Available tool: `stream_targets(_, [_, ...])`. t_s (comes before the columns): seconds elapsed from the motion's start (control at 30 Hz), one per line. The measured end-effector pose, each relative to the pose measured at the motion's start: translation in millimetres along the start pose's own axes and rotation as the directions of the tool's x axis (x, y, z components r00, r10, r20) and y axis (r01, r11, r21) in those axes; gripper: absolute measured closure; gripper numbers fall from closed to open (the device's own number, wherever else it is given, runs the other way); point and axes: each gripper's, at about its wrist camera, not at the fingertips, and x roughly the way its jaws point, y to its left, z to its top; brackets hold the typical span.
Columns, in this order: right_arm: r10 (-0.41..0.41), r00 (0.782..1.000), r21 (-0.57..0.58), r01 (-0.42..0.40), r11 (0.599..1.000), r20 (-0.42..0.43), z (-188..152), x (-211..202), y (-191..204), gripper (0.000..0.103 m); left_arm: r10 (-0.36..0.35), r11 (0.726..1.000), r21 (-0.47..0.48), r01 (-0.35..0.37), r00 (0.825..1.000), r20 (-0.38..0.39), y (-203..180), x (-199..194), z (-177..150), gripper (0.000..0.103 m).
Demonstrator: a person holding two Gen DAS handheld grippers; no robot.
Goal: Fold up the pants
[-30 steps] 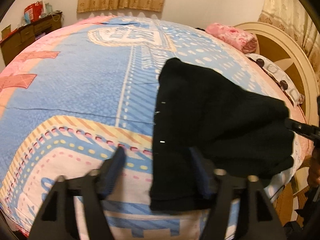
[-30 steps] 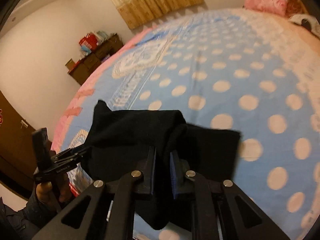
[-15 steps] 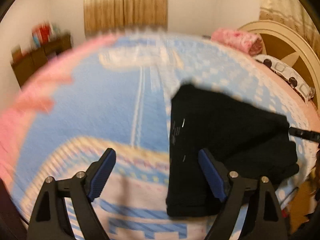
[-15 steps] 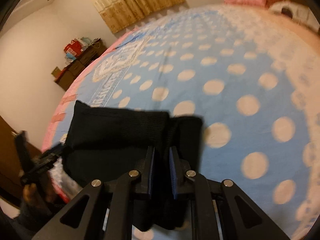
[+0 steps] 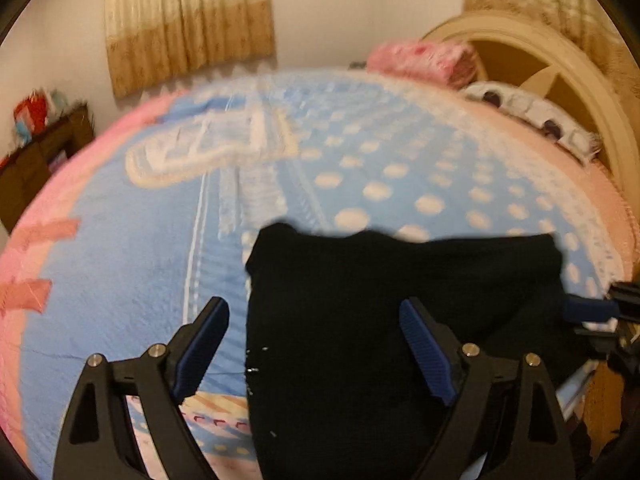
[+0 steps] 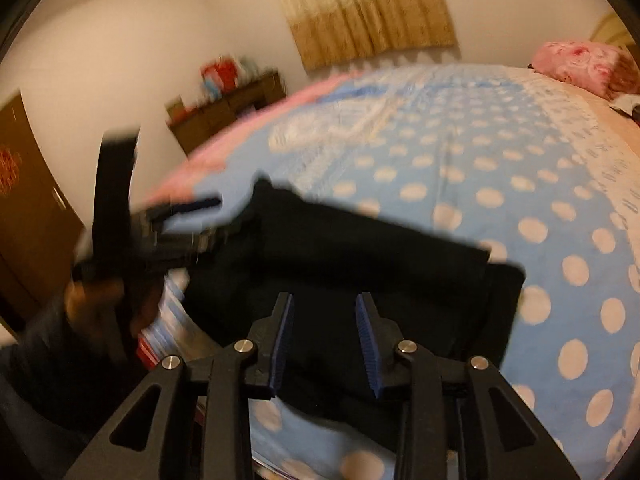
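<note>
Left wrist view: left gripper (image 5: 314, 350) is sitting with fingers spread wide, holding nothing. The pants (image 5: 384, 320), black and folded into a block, are lying on the bed (image 5: 120, 272); their left edge is falling between the fingers, the bulk spreading under and past the right finger. Long axis is running across the fingers, left to right, far end reaching the right gripper (image 5: 588, 310) at the frame edge. Risk: closing here is likely grabbing only the top layer, so a lift peels the fold open.

Right wrist view: right gripper (image 6: 326, 338) fingers are parted, nothing between the pads, pants (image 6: 360, 264) just ahead of and beneath the tips. Long axis is angling from far-left, near the blurred left gripper (image 6: 192, 220), down to near-right. Near edge is lying close to the bed's edge, so a drag toward the fingers risks sliding the block off. Frames are blurry; layer count is unclear.
</note>
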Motion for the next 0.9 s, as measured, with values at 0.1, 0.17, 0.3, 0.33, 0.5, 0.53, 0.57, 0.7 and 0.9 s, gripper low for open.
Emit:
stream_targets(0.1, [-0.057, 0.993, 0.036, 0.061, 0.997, -0.099, -11.4, 18.2, -18.0, 0.069, -0.063, 0.992, -0.116, 0.056, 0.996, -0.059, 19.7, 21.0, -5.3, 0.0])
stream_targets(0.17, [0.01, 0.997, 0.09, -0.003, 0.996, -0.081, -15.3, 16.3, -32.1, 0.069, -0.126, 0.977, -0.182, 0.111, 0.989, -0.071, 29.0, 28.8, -8.4, 0.0])
stream_targets(0.3, [-0.005, 0.997, 0.06, 0.01, 0.998, -0.081, -16.7, 17.1, -27.3, 0.069, -0.091, 0.987, -0.137, 0.083, 0.994, -0.052, 19.1, 23.7, -9.9, 0.0])
stream_targets(0.33, [-0.015, 0.997, 0.047, 0.019, 0.999, -0.081, -17.0, 16.8, -25.0, 0.069, -0.087, 0.988, -0.136, 0.079, 0.995, -0.051, 17.8, 22.8, -10.4, 0.0])
stream_targets(0.5, [-0.06, 0.998, 0.042, 0.062, 0.997, -0.028, -9.1, 3.0, -22.7, 0.068, -0.045, 0.992, -0.121, 0.04, 0.998, -0.038, 19.2, 11.1, -10.7, 0.0])
stream_targets(0.53, [-0.102, 0.995, 0.031, 0.101, 0.994, 0.015, -5.1, -4.2, -22.1, 0.064, -0.037, 0.993, -0.118, 0.033, 0.999, -0.034, 19.8, 9.2, -10.8, 0.0])
stream_targets(0.57, [-0.123, 0.992, 0.028, 0.122, 0.992, 0.038, -3.0, -7.8, -22.3, 0.061, -0.027, 0.993, -0.114, 0.023, 0.999, -0.033, 18.5, 6.9, -10.8, 0.0])
stream_targets(0.7, [-0.181, 0.983, 0.02, 0.181, 0.983, 0.006, 2.6, 6.5, -29.0, 0.054, -0.022, 0.993, -0.115, 0.018, 0.999, -0.038, 18.7, 5.8, -12.7, 0.0])
stream_targets(0.9, [-0.27, 0.963, -0.066, 0.269, 0.961, -0.009, -4.9, 18.7, -22.7, 0.049, -0.014, 0.993, -0.118, 0.009, 0.999, -0.046, 21.5, 0.1, -21.2, 0.0])
